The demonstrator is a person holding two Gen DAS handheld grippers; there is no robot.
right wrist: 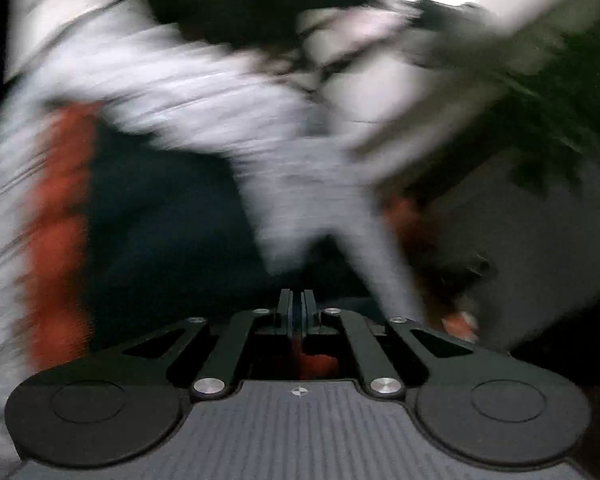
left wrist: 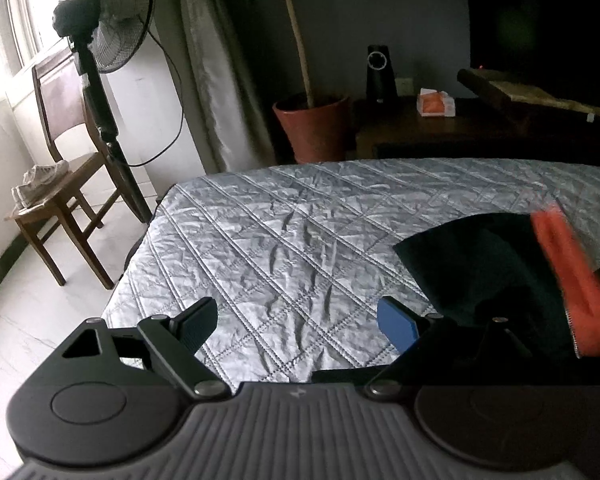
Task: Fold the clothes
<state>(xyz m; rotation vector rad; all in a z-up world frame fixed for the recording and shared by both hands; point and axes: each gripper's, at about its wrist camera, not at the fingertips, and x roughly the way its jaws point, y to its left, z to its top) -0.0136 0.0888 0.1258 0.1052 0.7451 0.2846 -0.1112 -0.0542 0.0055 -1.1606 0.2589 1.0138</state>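
Your left tongs (left wrist: 298, 320) hung spread wide with nothing between them over the quilted bed (left wrist: 300, 216); the dark garment with the orange stripe (left wrist: 480, 268) lay just off to their right, stripe running away from you. Right tongs (right wrist: 298, 312) were clamped tight, seemingly on an orange bit of it, so the right hand was nearer; that view is badly blurred.

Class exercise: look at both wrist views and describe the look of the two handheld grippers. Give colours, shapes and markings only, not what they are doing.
Both share one build: a grey ribbed body with a small round mark at its front centre, flanked by two black round discs, and black linkage bars joined by silver pins. The left gripper has one black finger and one finger with a blue pad. The right gripper has thin black fingers.
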